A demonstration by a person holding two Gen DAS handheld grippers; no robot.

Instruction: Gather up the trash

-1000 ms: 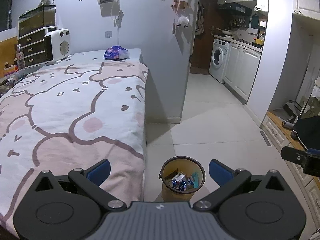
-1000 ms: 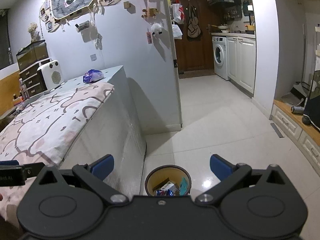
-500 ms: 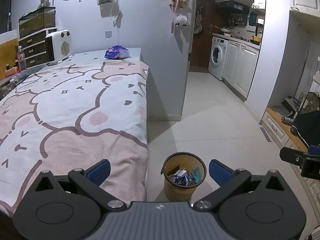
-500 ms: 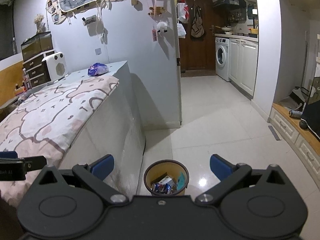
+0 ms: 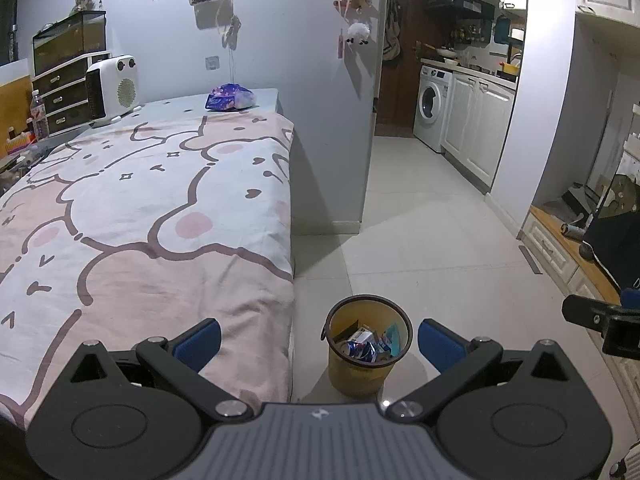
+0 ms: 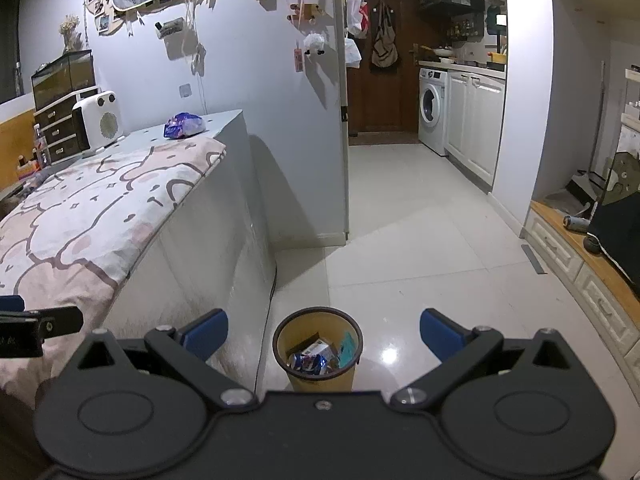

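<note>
Eyeing purple bag (image 5: 231, 97) far ahead on bed (image 5: 120, 200), slightly left; left gripper (image 5: 318, 344) nearer, right gripper (image 6: 323, 336) beside; both released, empty; bin (image 5: 368, 350) below me.

Open tiled floor (image 6: 420, 240) right of the bin (image 6: 318, 354); the bed (image 6: 192, 248) walls its left side.

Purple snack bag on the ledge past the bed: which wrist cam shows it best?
Left wrist. The purple snack bag sits nearer that frame's centre, seen from above, and looks larger and sharper. The right wrist view shows the same bag smaller, from a lower side angle, with less of its top visible.
</note>
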